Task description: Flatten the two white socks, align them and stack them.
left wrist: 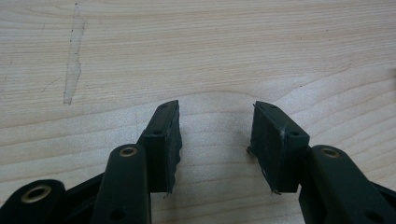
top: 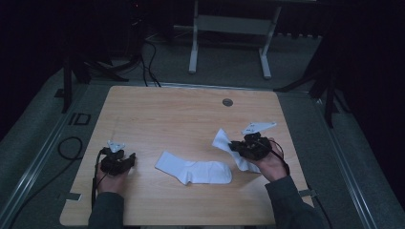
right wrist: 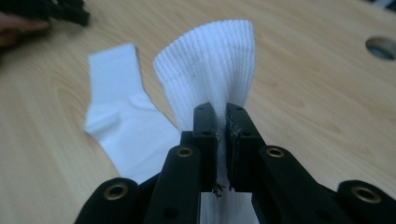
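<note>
2 white socks are seen, 1 ribbed sock and 1 plain sock, on a light wood-grain tabletop; black jaws are shown.

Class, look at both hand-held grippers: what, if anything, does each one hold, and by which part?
The right hand-held gripper pinches a white sock just below its ribbed cuff. The left hand-held gripper holds nothing.

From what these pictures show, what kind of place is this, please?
Probably a lab or recording room, not a home: a bare wooden table on grey carpet, cables trailing over the floor, dark surroundings, and a white metal frame behind. Two white socks are the work.
</note>
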The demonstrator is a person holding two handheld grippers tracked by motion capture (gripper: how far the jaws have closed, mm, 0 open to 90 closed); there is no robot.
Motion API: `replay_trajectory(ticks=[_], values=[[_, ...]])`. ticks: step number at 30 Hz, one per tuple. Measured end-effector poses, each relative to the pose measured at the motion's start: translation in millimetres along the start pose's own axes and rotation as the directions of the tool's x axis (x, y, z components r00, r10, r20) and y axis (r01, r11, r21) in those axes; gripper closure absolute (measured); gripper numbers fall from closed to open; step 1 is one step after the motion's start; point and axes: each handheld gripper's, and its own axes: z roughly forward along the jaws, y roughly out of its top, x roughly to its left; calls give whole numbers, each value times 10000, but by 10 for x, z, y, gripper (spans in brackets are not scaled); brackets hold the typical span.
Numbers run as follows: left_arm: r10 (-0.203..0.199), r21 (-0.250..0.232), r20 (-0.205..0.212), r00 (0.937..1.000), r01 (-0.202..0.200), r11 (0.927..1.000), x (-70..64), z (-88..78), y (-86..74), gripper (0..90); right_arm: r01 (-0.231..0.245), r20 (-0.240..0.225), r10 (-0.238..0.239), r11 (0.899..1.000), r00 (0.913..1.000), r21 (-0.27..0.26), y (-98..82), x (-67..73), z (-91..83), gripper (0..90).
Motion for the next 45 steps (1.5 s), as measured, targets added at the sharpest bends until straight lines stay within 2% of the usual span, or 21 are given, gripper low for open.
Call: replay_trajectory(ticks=[5,9,15,22,28,45], values=[[18,6,0,10000,-18,10000,1,0,0,524,235,-60,-239,9984,9997,-511,53,143,-171,837],[23,8,2,10000,-23,10000,1,-1,0,524,371,38,-369,9969,9993,-695,80,205,-239,837],[9,-9,-4,10000,-9,10000,0,0,-1,524,709,-73,-724,9894,9974,-1268,220,357,-385,835],[20,-15,-3,10000,-20,10000,1,1,0,524,868,-256,-919,9840,9954,-1556,342,453,-378,834],[13,-19,-6,10000,-13,10000,1,2,1,524,981,-477,-1068,9826,9931,-1574,420,532,-236,833],[17,81,-1,10000,-17,10000,-2,-5,6,524,1270,-1042,-1335,9897,9856,-666,364,776,552,829]])
